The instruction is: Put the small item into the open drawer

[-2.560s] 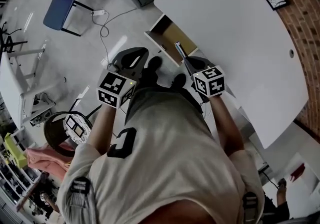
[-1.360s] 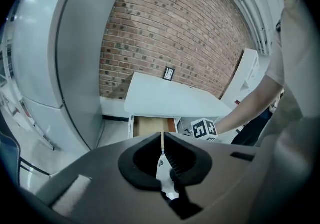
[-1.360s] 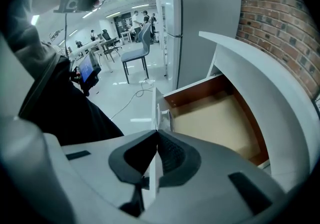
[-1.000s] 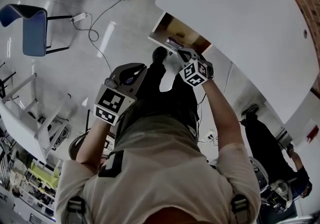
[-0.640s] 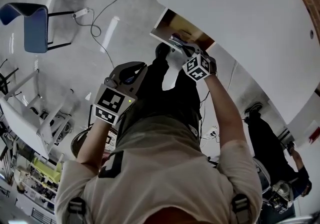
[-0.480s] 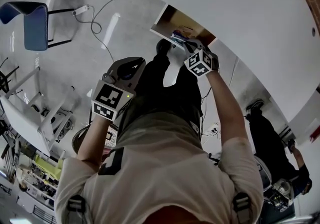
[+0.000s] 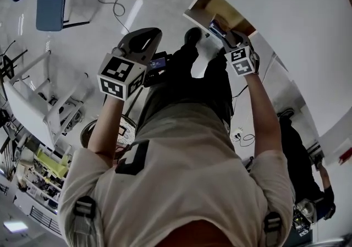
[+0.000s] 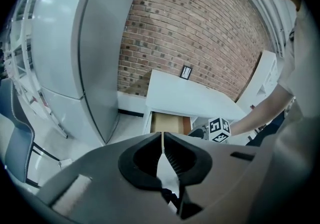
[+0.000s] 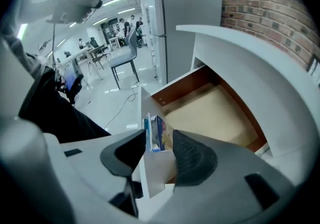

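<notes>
The left gripper (image 8: 163, 137) is closed tight, with nothing in it. The right gripper (image 9: 159, 138) has just been opening its jaws. The small blue and white card box (image 9: 156, 132) stands between them, not squeezed, right at the front wall of the open white drawer with a brown wooden floor (image 9: 220, 113). The box looks light, thin and easy to squash. Its flat wide sides look best to hold.

Under the edge of the table (image 7: 286, 15), the open drawer (image 9: 215, 113), pulled out. Just inside its front, a small box (image 9: 155, 132), between the just-opened jaws of the right gripper (image 9: 159, 139). Well apart to the left, the left gripper (image 7: 144, 39); beyond it, a chair (image 7: 49, 9).
</notes>
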`<state>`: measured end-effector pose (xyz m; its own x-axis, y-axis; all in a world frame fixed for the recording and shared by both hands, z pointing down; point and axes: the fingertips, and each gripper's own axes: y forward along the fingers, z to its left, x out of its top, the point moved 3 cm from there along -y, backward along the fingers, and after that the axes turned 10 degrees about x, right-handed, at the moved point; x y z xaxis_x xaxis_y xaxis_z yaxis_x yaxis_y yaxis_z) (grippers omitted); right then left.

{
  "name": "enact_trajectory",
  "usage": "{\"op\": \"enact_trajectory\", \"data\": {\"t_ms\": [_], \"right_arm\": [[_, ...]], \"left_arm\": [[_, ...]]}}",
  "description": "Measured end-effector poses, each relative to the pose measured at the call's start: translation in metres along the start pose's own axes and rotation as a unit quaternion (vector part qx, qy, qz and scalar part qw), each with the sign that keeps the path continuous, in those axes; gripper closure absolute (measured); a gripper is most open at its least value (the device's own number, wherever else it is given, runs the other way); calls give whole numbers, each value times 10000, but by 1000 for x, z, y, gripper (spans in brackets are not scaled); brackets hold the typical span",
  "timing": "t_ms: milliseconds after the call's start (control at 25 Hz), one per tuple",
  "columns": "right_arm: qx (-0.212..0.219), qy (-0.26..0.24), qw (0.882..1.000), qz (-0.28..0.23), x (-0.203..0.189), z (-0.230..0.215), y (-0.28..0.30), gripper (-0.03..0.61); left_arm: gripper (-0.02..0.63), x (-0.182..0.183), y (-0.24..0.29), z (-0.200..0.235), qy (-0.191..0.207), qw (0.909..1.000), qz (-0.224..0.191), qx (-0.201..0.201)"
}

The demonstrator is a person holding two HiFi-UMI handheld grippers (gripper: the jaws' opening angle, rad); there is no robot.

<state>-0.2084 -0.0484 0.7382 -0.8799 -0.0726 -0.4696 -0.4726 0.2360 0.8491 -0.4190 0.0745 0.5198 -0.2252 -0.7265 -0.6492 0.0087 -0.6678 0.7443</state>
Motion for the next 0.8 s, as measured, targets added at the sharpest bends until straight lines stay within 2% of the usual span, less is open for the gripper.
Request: {"op": "enact_trajectory", "data": {"t_ms": [80, 160, 200, 240, 360, 440, 480, 640, 800], "right_arm": [[-45, 418, 9982, -420, 15, 2, -17, 443], [23, 987, 9908, -929, 36, 7, -42, 454], [96, 1280, 9842, -1217, 49, 12, -57, 503], [214, 1549, 9758, -1531, 63, 19, -72, 550], [843, 2140, 9401, -2516, 112, 48, -116, 561], [1167, 2331, 9168, -3024, 140, 62, -142, 565], [1245, 2321, 9101, -3199, 152, 68, -154, 567], [1261, 2045, 9053, -3503, 180, 86, -190, 574], [1131, 1972, 9042, -3616, 188, 98, -214, 574]], "left_arm": [[597, 3, -3, 1, -8, 10000, -83, -30], [597, 10, -4, -2, 111, 9996, -241, -118], [597, 13, -5, -4, 247, 9991, -316, -144], [597, 15, -7, -5, 412, 9984, -364, -141], [597, 17, -12, -6, 730, 9964, -403, -146], [597, 22, -12, -7, 760, 9955, -486, -291], [597, 26, -11, -8, 792, 9946, -545, -380], [597, 35, -5, -18, 1044, 9900, -670, -676], [597, 36, 1, -31, 1292, 9850, -620, -963]]}}
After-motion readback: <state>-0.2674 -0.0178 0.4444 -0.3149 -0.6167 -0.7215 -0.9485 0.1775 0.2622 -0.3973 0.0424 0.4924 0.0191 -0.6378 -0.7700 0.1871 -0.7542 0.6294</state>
